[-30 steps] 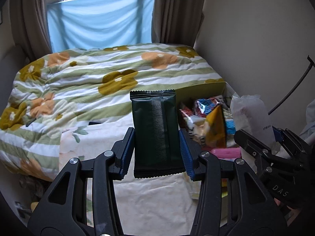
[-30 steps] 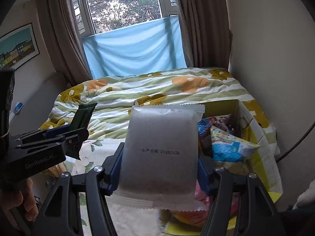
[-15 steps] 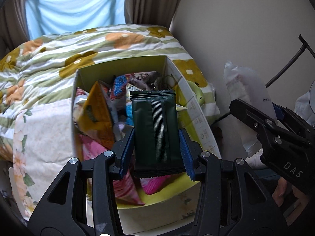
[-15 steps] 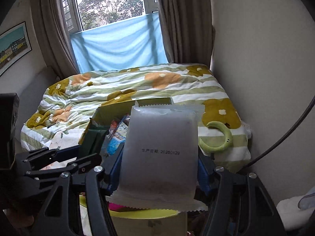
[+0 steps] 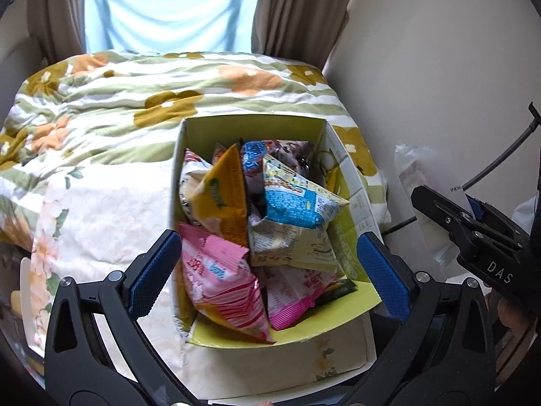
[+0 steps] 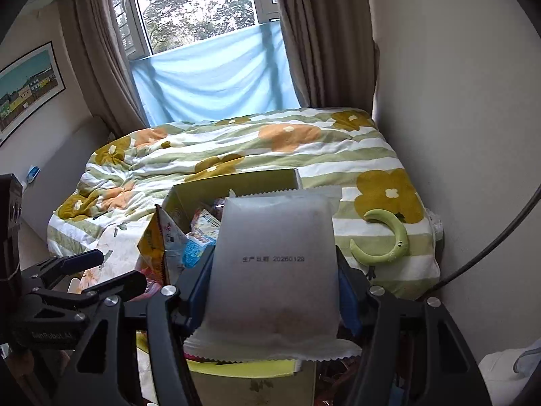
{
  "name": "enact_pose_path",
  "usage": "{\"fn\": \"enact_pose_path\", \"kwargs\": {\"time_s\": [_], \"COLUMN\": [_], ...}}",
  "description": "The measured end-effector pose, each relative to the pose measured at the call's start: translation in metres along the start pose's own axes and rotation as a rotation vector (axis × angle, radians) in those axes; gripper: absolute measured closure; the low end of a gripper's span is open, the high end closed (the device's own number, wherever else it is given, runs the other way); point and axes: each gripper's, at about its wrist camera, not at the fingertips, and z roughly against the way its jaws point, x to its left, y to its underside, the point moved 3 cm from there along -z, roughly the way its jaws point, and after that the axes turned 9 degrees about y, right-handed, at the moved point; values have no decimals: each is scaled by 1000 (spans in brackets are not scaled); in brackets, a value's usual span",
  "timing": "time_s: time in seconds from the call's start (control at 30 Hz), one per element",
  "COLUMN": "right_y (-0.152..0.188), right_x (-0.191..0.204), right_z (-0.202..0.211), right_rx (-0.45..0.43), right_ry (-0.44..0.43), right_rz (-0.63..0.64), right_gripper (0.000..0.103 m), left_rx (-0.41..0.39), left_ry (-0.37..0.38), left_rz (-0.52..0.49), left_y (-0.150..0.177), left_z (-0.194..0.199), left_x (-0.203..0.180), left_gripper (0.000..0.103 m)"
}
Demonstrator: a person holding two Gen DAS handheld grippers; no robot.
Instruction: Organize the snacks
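An open yellow-green box (image 5: 253, 128) full of snack packets stands on the bed: a pink one (image 5: 219, 280), an orange one (image 5: 223, 196) and a blue-and-cream one (image 5: 297, 203). My left gripper (image 5: 267, 237) hangs just above the box's near end. Its jaws are opening wide and nothing is between the blue pads (image 5: 152, 270). A dark green corner (image 5: 338, 289) shows under the packets at the near right. My right gripper (image 6: 274, 253) is shut on a white frosted packet (image 6: 274, 287), held upright over the box's (image 6: 243, 182) near right side. The left wrist view shows the right gripper (image 5: 466, 223) beside the box.
A flowered green-striped quilt (image 5: 135, 94) covers the bed. A green crescent-shaped item (image 6: 389, 240) lies on it right of the box. A wall (image 5: 422, 67) and a black cable (image 5: 500, 162) close in on the right. Curtains and a window stand behind.
The left gripper swung over the box and let go of the dark green packet, its jaws now wide. The right gripper moved right with the white packet, then held still.
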Motion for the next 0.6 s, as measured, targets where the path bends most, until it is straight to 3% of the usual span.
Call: {"fn": "enact_pose_path", "kwargs": {"time_s": [0.2,0.33,0.4,0.43,0.47,0.6], "right_y": [-6,2,9,13,17,30], "right_x": [41,60,61,61,60,59], "right_z": [-17,-42,-46,-47,-49,-52], "right_rx": [35,118,115,110,109,132], "right_ry": [-122,-179,-178,-170,-156,-127], "right_rz": [53,48,35,31,29,38], "right_gripper": [44,42,25,6,1,1], "left_rx": [-10,-3,5,10,15,37], "left_ry": [-80,-143,-165,-168,-168,-166], "left_rz": [40,50,55,60,66,84], "left_y": [-1,6,12,16,20,31], "left_z": [10,20,19,20,21,17], "left_x": [27,43,50,54,58,69], "left_gripper": [0,0,0,0,0,0]}}
